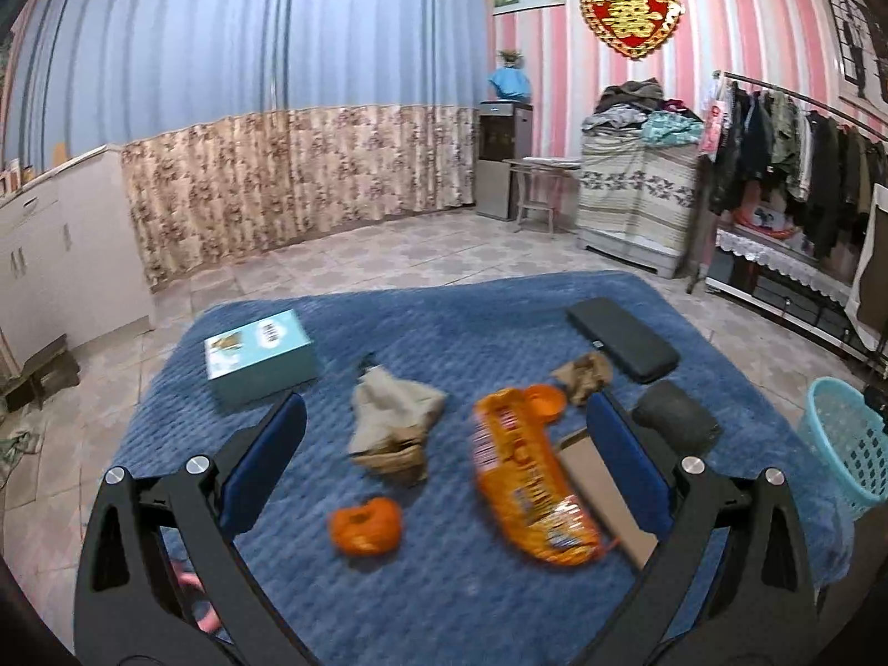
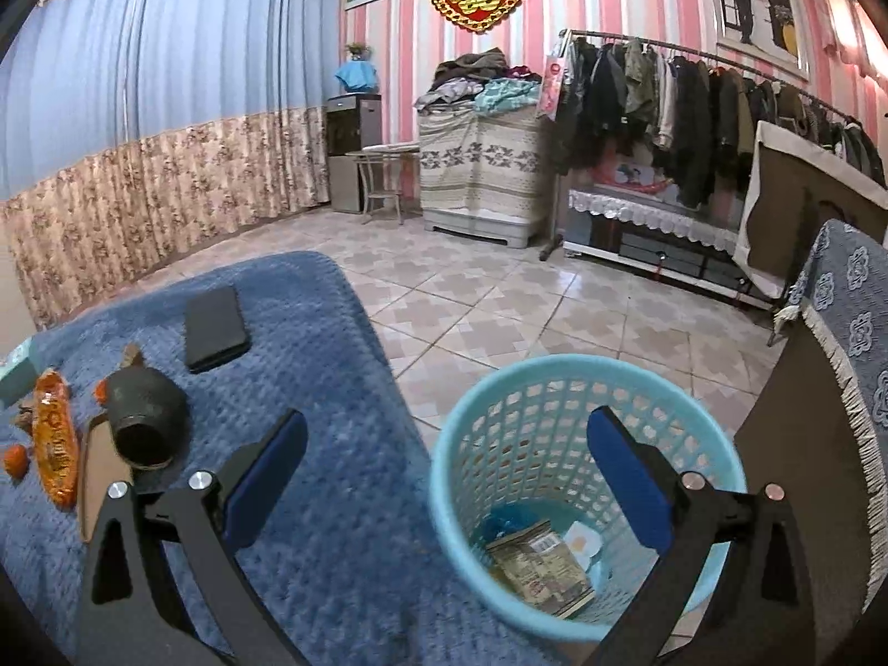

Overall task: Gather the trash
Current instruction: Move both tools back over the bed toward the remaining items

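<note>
My left gripper (image 1: pixel 444 433) hangs with its blue-padded fingers (image 1: pixel 266 460) spread wide and nothing between them, over the blue blanket (image 1: pixel 444 610) that covers the table. My right gripper (image 2: pixel 444 460) is just as wide apart and empty, poised above the mouth of the light blue basket (image 2: pixel 555 383), which stands on the tiled floor just beside the blanket's edge. Taking that basket as my mark: inside it lie a printed packet (image 2: pixel 541 571), a white scrap (image 2: pixel 583 544) and some blue plastic (image 2: pixel 508 519). Nearest to it on the blanket sits a dark roll (image 1: pixel 674 416), with a flat brown card (image 1: pixel 605 494) touching it on the far side. Beyond the card lies an orange snack wrapper (image 1: pixel 527 477), blurred, and an orange lid (image 1: pixel 546 402) touches its top end. A crumpled brown paper (image 1: pixel 583 374) lies beside the lid, next to a black flat case (image 1: pixel 621 338). Further from the basket sit a crumpled beige paper bag (image 1: pixel 394 427) and, nearer me, a small orange piece of peel (image 1: pixel 366 524). Furthest from the basket is a teal box (image 1: pixel 261 358).
</note>
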The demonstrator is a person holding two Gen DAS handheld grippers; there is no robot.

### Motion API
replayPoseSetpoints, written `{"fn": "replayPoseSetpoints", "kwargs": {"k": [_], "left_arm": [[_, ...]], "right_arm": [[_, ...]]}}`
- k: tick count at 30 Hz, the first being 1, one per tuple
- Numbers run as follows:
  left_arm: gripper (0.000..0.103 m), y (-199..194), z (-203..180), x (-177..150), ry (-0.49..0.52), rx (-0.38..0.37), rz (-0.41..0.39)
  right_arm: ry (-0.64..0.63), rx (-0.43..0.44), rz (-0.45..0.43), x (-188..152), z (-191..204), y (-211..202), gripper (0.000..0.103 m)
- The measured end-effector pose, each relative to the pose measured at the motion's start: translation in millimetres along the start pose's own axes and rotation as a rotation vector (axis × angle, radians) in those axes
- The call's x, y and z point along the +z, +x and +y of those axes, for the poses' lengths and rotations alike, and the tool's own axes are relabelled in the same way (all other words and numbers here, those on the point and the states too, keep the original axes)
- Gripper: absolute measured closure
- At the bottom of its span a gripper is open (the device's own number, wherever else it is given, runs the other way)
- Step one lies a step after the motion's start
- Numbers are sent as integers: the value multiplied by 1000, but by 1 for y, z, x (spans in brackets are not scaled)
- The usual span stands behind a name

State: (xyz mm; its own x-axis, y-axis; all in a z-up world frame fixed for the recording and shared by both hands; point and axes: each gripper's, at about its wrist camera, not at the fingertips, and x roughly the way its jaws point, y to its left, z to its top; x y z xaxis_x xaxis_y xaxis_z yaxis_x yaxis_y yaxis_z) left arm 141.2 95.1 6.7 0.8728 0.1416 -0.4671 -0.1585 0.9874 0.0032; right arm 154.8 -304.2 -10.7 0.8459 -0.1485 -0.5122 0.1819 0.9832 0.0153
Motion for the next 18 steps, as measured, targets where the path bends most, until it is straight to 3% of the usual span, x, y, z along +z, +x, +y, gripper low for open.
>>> {"fn": "replayPoseSetpoints", "kwargs": {"k": [10, 18], "left_arm": [[5, 3, 45, -26, -41, 53, 48], [5, 17, 66, -50, -56, 48, 105]], "right_arm": [[-101, 58, 15, -7, 42, -5, 4], [-144, 118, 33, -12, 76, -6, 4]]}}
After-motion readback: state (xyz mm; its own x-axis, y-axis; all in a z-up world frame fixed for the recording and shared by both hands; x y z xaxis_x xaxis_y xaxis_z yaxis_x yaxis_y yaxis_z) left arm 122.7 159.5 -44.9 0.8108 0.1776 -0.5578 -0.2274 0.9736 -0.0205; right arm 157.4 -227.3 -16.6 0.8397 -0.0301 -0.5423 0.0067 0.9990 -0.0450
